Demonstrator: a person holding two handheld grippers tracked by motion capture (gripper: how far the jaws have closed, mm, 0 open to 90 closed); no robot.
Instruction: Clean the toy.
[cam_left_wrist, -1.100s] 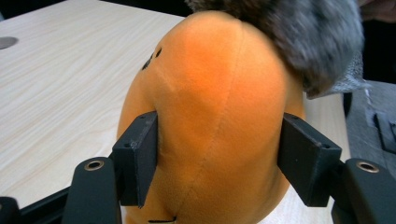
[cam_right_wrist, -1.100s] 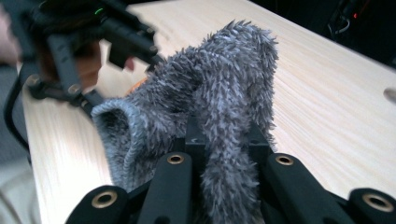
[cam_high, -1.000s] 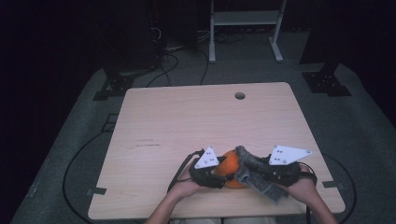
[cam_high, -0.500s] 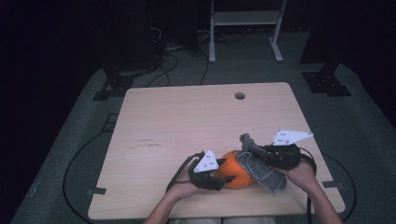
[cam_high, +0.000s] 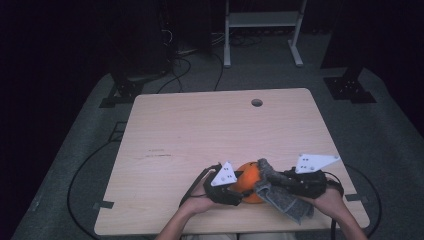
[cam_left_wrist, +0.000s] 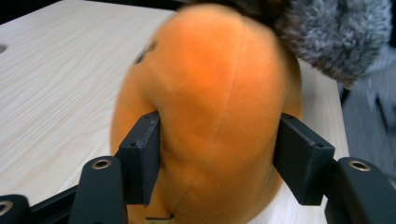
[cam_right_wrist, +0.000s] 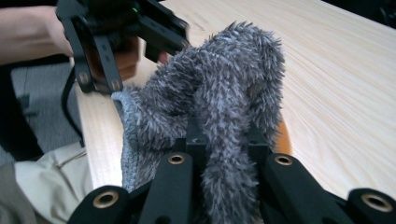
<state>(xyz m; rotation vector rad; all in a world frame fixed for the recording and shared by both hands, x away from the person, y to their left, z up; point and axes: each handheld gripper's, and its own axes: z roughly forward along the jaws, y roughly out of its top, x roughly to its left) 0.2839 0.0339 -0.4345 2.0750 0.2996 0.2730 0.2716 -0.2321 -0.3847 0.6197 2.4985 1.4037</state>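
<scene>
Dark room w/ grey carpet (cam_high: 85, 165) round a pale wood table (cam_high: 200, 130); white metal stand legs (cam_high: 260, 30) at top centre of the high view, black cables on the floor at upper left. Small round hole (cam_high: 257, 102) in the tabletop, upper right of centre.

All the work sits at the lower centre-right of the high view, near the table's front edge. Orange plush ball (cam_high: 248, 180) rests on the wood there, between the two tools. Left gripper (cam_high: 235, 192) comes in from the lower left, hand under it, grey plate on top. In the left gripper view its jaws press into both sides of the plush (cam_left_wrist: 215, 116), fabric dented at each pad – clenched on it, and the jaws have just been closing a bit further.

Right gripper (cam_high: 280, 186) comes from the lower right, just beside the ball. It's clamped tight on a grey fuzzy cloth (cam_high: 280, 195). In the right gripper view the cloth (cam_right_wrist: 219, 116) rises from between the jaws, arches up and droops to the left of frame; a sliver of orange shows behind it at mid right. Left gripper (cam_right_wrist: 116, 56) shows at that view's upper left. In the high view the cloth's upper end touches the ball's top right; the rest hangs toward the table edge. Beige trouser fabric at lower left of the right gripper view.
</scene>
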